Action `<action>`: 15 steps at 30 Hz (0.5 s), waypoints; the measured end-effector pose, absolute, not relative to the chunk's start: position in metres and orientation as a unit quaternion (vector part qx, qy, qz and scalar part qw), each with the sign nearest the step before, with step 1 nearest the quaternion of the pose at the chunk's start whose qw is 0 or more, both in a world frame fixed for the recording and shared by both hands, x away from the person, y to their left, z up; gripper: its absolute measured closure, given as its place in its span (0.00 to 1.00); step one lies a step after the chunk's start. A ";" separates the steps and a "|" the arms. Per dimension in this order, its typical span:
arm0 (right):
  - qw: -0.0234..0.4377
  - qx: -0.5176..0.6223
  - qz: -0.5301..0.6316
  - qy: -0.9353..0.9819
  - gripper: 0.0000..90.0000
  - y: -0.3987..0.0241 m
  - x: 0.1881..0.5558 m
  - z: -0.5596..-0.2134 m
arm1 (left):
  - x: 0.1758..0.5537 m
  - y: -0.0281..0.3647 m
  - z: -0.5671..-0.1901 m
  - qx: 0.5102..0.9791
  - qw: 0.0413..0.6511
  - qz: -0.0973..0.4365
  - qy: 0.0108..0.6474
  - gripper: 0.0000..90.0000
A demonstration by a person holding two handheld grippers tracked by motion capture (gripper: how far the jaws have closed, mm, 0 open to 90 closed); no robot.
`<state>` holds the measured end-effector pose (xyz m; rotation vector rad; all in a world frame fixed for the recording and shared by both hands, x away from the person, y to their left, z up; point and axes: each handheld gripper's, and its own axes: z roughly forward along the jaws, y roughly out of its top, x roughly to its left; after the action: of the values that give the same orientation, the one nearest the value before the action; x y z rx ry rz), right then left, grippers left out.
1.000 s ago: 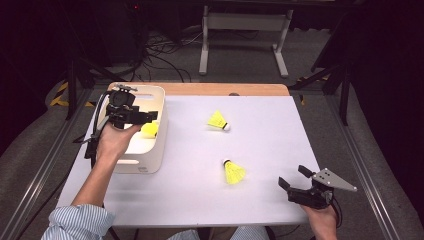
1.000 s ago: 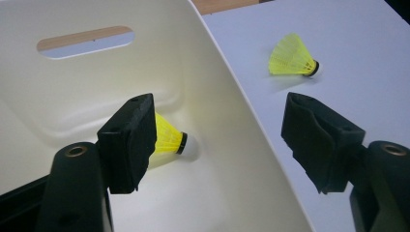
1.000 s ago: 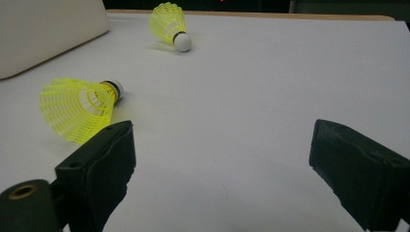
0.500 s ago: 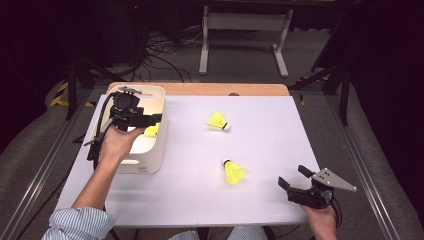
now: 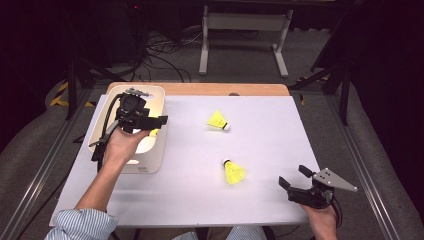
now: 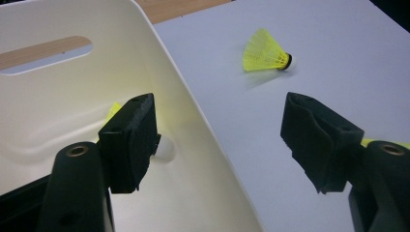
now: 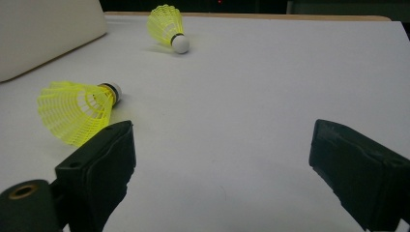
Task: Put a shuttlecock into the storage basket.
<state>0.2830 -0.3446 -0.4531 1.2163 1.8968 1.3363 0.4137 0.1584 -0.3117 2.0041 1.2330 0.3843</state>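
A white bin (image 5: 161, 150) stands at the table's left side. My left gripper (image 5: 152, 122) hovers open over the bin's right wall (image 6: 193, 121). In the left gripper view the gripper (image 6: 220, 104) has one jaw inside the bin and one outside. A yellow shuttlecock (image 6: 164, 147) lies inside the bin, partly behind the inner jaw. Two more yellow shuttlecocks lie on the table, one far (image 5: 218, 120) and one near (image 5: 233, 172). My right gripper (image 5: 292, 176) rests open at the front right, with the near shuttlecock (image 7: 77, 111) just beyond its left jaw.
The table has a white top (image 5: 270, 145) with a wooden strip along its far edge (image 5: 200, 89). A metal stand (image 5: 245, 22) and cables lie on the dark floor beyond. The bin's corner (image 7: 48, 29) shows far left in the right gripper view.
My left gripper has shifted slightly up and toward the bin's far side, staying over its right wall. The right gripper and the two table shuttlecocks have not moved.
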 end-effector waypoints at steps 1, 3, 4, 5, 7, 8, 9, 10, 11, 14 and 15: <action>0.258 0.449 0.493 0.700 0.11 -0.344 0.283 -0.453 | 0.413 0.158 -0.312 0.782 0.369 0.149 0.480 0.33; 0.258 0.447 0.493 0.701 0.11 -0.344 0.284 -0.453 | 0.413 0.157 -0.312 0.782 0.369 0.149 0.480 0.33; 0.258 0.446 0.493 0.701 0.11 -0.344 0.284 -0.453 | 0.413 0.157 -0.312 0.782 0.369 0.148 0.480 0.33; 0.257 0.446 0.493 0.701 0.11 -0.344 0.284 -0.453 | 0.412 0.157 -0.313 0.781 0.371 0.148 0.481 0.33; 0.256 0.446 0.492 0.703 0.11 -0.344 0.284 -0.454 | 0.412 0.156 -0.314 0.780 0.372 0.146 0.481 0.33; 0.257 0.446 0.492 0.702 0.11 -0.344 0.283 -0.453 | 0.411 0.155 -0.315 0.780 0.374 0.146 0.479 0.33; 0.257 0.447 0.494 0.700 0.11 -0.345 0.283 -0.453 | 0.411 0.154 -0.315 0.782 0.375 0.143 0.477 0.33; 0.256 0.449 0.494 0.699 0.11 -0.345 0.283 -0.453 | 0.411 0.153 -0.316 0.782 0.374 0.142 0.478 0.33; 0.256 0.450 0.493 0.699 0.11 -0.345 0.284 -0.453 | 0.411 0.151 -0.316 0.783 0.374 0.143 0.475 0.33; 0.257 0.446 0.493 0.702 0.11 -0.344 0.284 -0.453 | 0.412 0.149 -0.316 0.783 0.380 0.141 0.472 0.33; 0.256 0.447 0.492 0.702 0.11 -0.343 0.284 -0.453 | 0.411 0.147 -0.316 0.783 0.381 0.139 0.470 0.33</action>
<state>0.2842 -0.3433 -0.4534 1.2121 1.9052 1.3353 0.4114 0.1474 -0.3160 1.9993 1.2003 0.3556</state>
